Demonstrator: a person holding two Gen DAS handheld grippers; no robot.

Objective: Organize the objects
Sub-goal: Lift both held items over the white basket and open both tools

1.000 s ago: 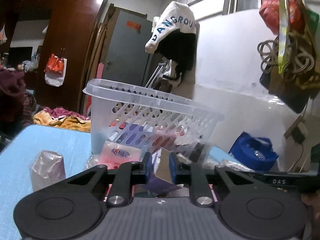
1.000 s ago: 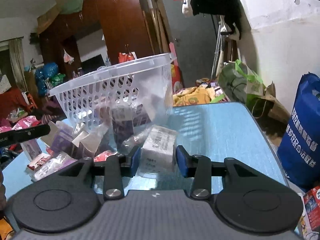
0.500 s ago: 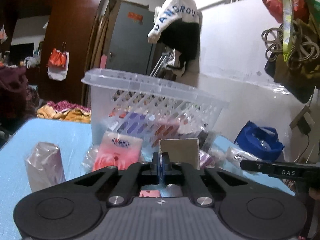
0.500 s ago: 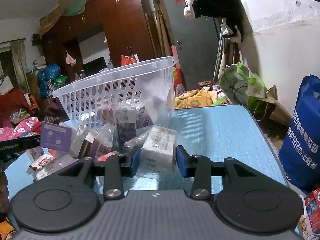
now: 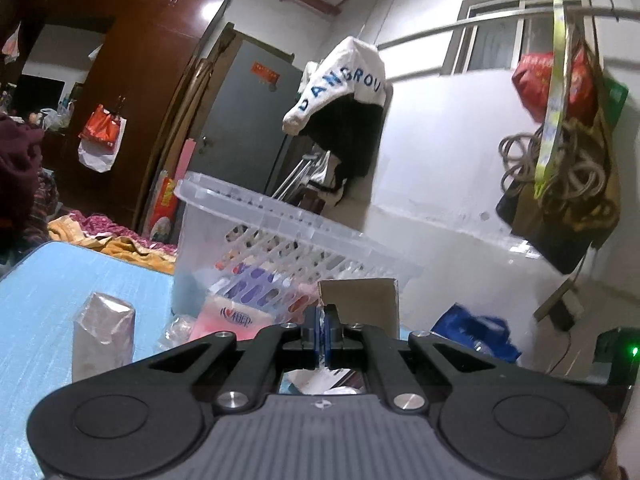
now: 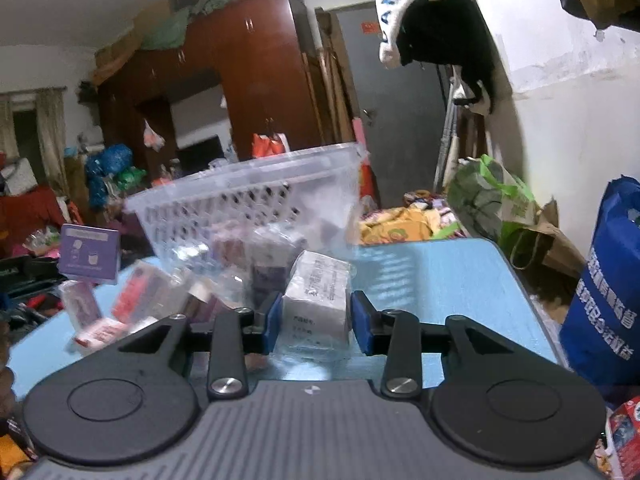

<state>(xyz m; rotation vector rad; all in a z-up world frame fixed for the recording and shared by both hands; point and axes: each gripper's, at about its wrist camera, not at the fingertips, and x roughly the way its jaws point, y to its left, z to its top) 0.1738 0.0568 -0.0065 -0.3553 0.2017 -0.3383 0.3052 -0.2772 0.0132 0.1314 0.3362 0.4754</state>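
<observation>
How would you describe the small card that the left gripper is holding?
Start at the clear plastic basket on the blue table. Left of it, raised above the packets, is a flat purple card, pinched at its lower edge. Unlike its neighbours, it is unwrapped.

Basket (image 6: 256, 196) on table (image 6: 440, 276), twd its far edge. Packets heaped in basket & spilled on table before it. Wrapped box (image 6: 316, 296) on table just before basket's right end, betw fingers of right gripper (image 6: 316, 322), gap each side. Flat card (image 5: 360, 302) upright, pinched at lower left corner in left gripper (image 5: 323, 334), held up off table, before basket. Wrapped block (image 5: 103, 336) standing alone nr table's left edge, left of basket. Packet (image 5: 230, 316) leaning vs basket's near wall. Bag (image 6: 604, 280) off table's right edge.
</observation>
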